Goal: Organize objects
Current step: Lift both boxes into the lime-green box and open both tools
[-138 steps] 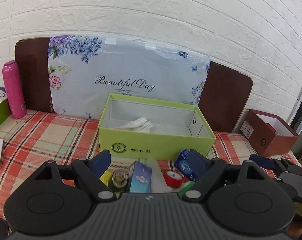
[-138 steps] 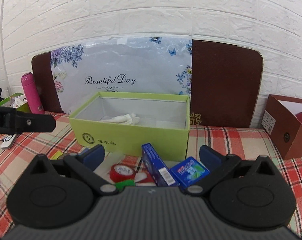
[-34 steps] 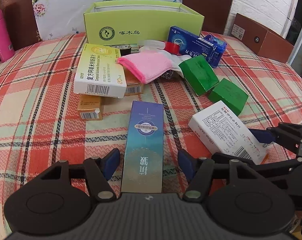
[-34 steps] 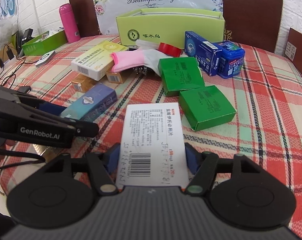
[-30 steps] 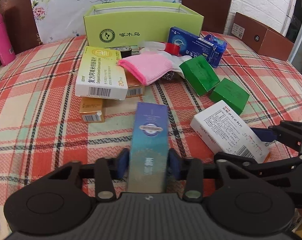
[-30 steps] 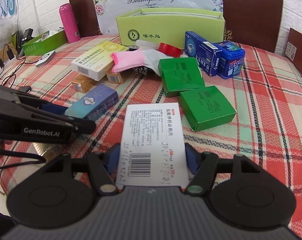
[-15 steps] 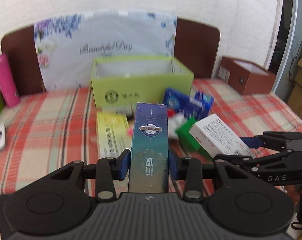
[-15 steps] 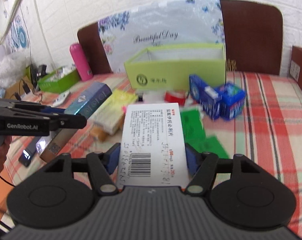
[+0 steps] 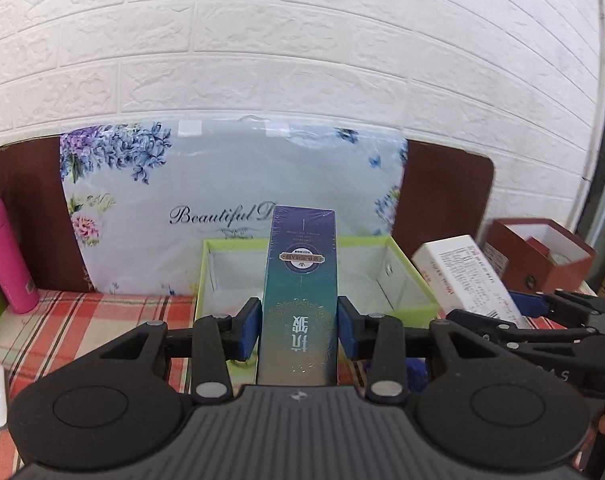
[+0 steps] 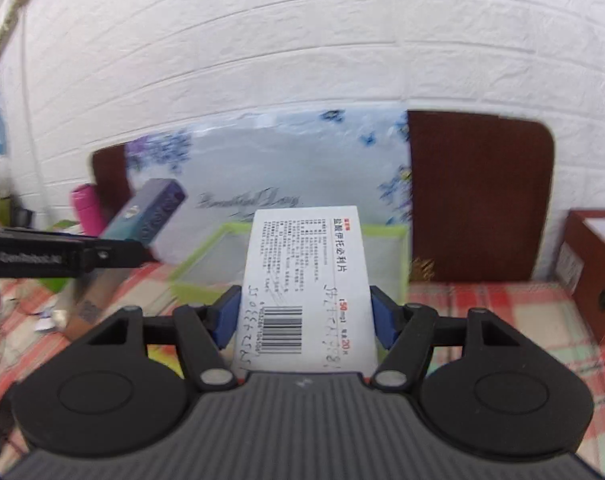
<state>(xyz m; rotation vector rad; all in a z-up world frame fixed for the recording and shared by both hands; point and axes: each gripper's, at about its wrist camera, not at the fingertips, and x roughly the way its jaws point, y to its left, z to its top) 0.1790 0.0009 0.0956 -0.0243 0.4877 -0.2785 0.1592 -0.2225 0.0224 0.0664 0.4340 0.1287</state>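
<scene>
I hold a tall teal-purple carton (image 9: 300,304) clamped in my left gripper (image 9: 298,326) and a white medicine box (image 10: 305,288) in my right gripper (image 10: 304,314), both above the open lime-green cardboard box (image 9: 406,276), contents indistinct.

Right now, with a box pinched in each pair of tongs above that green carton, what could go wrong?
1. The tall teal box is held only near its lower end by the left tongs, so it might tip or slip.
2. The right tongs carry the white box close beside; both could bump over the green carton.
</scene>
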